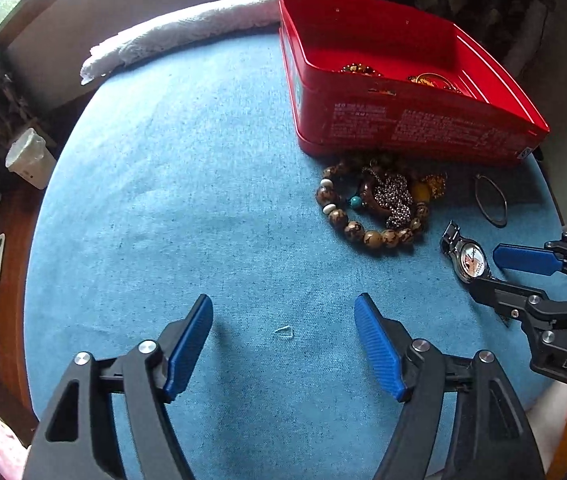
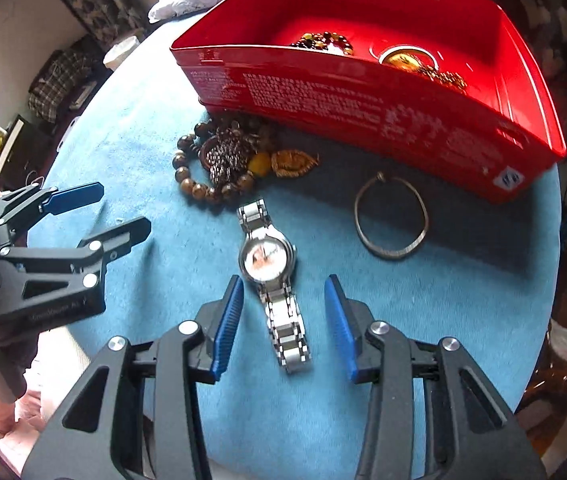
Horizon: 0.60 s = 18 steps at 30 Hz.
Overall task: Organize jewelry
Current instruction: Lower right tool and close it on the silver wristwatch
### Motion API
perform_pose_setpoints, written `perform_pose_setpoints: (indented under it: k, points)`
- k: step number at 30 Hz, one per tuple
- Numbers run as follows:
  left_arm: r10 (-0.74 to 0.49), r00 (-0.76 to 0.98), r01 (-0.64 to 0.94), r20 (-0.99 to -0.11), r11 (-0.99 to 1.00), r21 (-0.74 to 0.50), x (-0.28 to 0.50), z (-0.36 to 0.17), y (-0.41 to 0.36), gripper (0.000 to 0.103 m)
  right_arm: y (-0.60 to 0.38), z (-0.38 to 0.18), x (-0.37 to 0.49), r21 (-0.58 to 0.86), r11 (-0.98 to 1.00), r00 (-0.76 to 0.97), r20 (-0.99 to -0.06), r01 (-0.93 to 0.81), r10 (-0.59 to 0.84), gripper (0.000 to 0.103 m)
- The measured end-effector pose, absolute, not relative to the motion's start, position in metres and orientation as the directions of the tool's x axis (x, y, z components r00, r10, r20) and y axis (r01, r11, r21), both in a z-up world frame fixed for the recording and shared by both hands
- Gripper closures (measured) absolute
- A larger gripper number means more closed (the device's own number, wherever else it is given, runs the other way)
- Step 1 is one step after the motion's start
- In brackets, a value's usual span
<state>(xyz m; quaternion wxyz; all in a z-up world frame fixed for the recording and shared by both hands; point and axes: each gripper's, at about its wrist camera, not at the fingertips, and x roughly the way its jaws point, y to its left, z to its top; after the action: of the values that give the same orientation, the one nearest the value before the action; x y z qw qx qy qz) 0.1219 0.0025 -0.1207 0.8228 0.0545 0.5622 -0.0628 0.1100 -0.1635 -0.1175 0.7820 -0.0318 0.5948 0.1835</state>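
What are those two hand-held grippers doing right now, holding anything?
Left hand-held gripper: open, holding nothing, over bare blue cloth.
Right hand-held gripper: open, holding nothing; the watch lies between its fingers, ungripped.

Two handheld black plastic grippers: the left gripper (image 1: 283, 336) and right gripper (image 2: 283, 320) each carry ribbed blue finger pads (image 2: 227, 326), silver round-headed pivot screws (image 1: 146, 347) and triangular cut-outs; pale lettering marks one body.

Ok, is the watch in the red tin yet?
No, out. The watch lies flat on the blue cloth before the red tin, between the open right gripper fingers.
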Motion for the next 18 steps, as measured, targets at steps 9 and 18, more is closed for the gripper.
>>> perform_pose_setpoints:
  k: [9,18]
  points:
    - [-0.02,0.36,0.149,-0.933,0.988,0.036,0.128,-0.123,0.009,0.031,-0.15,-0.119,0.121,0.141,0.926,0.218,-0.949,-0.351,0.227,0.064]
    - [-0.013,0.357,0.135,-0.934,0.99,0.037,0.13,-0.124,0.012,0.03,-0.121,-0.124,0.121,0.052,0.92,0.243,-0.957,-0.39,0.157,0.067]
